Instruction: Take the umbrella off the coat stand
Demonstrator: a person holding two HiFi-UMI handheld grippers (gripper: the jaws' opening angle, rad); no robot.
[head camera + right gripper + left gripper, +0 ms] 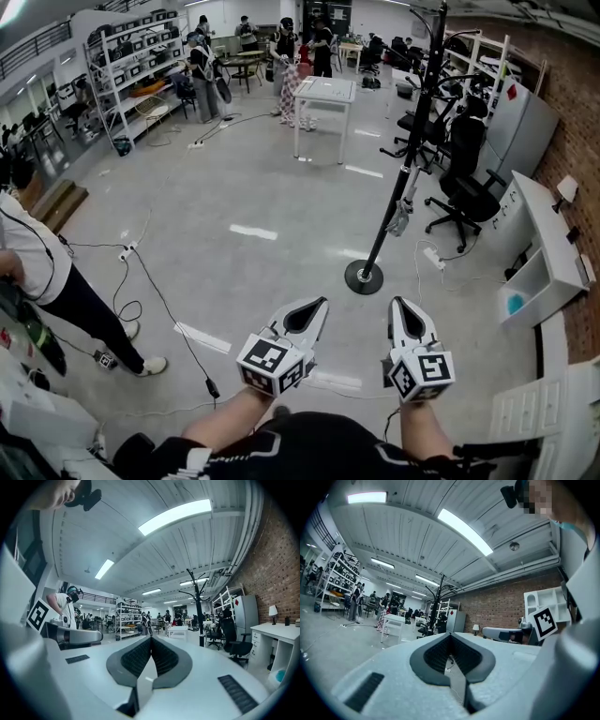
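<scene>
A tall black coat stand [403,169] rises from a round base [364,277] on the grey floor, ahead of me and slightly right. A small folded grey umbrella [400,215] hangs low on its pole. My left gripper [317,306] and right gripper [401,307] are held side by side near the bottom of the head view, both pointing level toward the stand and short of its base. Both are shut with nothing between the jaws. The stand [438,603] appears far off in the left gripper view, and the stand [199,606] again in the right gripper view; the umbrella is too small to make out there.
A black office chair [464,192] and a white desk [548,248] stand right of the stand, against a brick wall. A white table [325,92] is farther back. A person [42,272] stands at left, with cables [141,272] across the floor. Shelves [131,75] line the back left.
</scene>
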